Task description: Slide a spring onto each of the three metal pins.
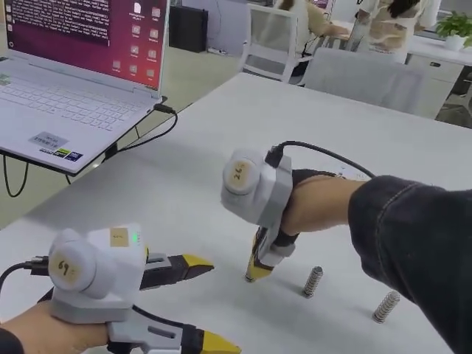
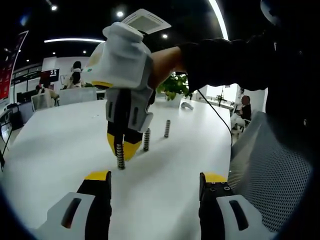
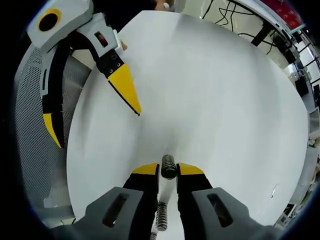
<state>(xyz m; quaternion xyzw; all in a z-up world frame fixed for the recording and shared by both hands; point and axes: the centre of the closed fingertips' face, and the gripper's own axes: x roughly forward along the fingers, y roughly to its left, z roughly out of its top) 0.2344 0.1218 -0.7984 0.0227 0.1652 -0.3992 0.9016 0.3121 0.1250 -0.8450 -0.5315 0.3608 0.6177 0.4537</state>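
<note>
The right gripper (image 3: 168,170) points down at the white counter (image 1: 192,169), its jaws clamped on an upright spring (image 2: 120,156) whose lower end meets the surface. A second spring (image 1: 313,282) stands just beside it and a third spring (image 1: 386,306) a little further along, both upright on the counter. The left gripper (image 2: 156,177) is held low nearby, facing the right one, jaws wide apart and holding nothing. A laptop (image 1: 66,110) sits well apart
</note>
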